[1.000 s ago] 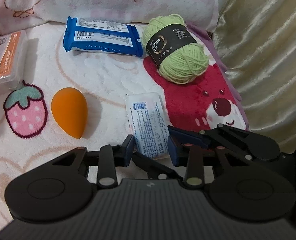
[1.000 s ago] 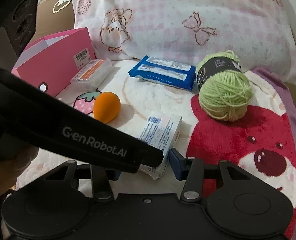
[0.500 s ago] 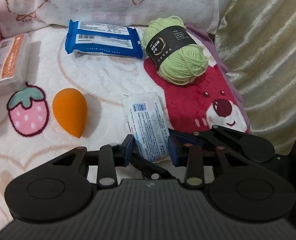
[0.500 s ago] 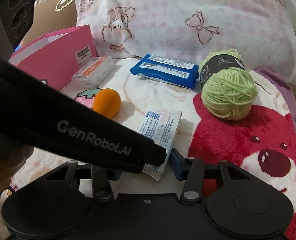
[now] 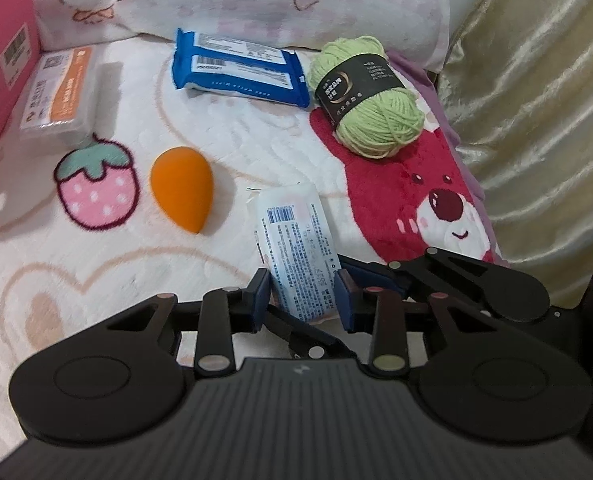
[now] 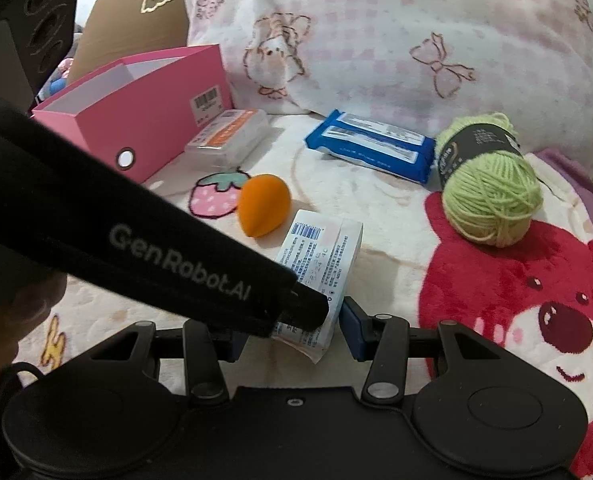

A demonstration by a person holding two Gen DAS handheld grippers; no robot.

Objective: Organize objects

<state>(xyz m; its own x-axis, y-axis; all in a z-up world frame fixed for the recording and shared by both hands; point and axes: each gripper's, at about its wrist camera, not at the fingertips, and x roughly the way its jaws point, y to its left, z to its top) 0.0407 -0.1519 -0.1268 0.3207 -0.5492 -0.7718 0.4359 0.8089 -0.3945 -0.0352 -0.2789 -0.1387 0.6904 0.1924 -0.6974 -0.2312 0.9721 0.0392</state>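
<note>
A white printed packet (image 5: 296, 252) sits between the blue pads of my left gripper (image 5: 302, 294), whose jaws are closing and press its sides. My right gripper (image 6: 292, 330) grips the same packet (image 6: 320, 256) at its near end, with the left gripper's black body (image 6: 176, 256) crossing in front. On the blanket lie an orange teardrop sponge (image 5: 182, 192), a green yarn ball (image 5: 370, 96), a blue wipes pack (image 5: 240, 68) and a clear box with an orange label (image 5: 56, 96).
An open pink box (image 6: 144, 128) stands at the left with a cardboard box (image 6: 128, 20) behind it. A pink checked pillow (image 6: 396, 40) closes the back. A gold curtain (image 5: 536, 100) hangs at the right of the bear blanket (image 5: 436, 200).
Both grippers have shifted left across the blanket with the white packet staying between their pads. The pink box has come into the left wrist view.
</note>
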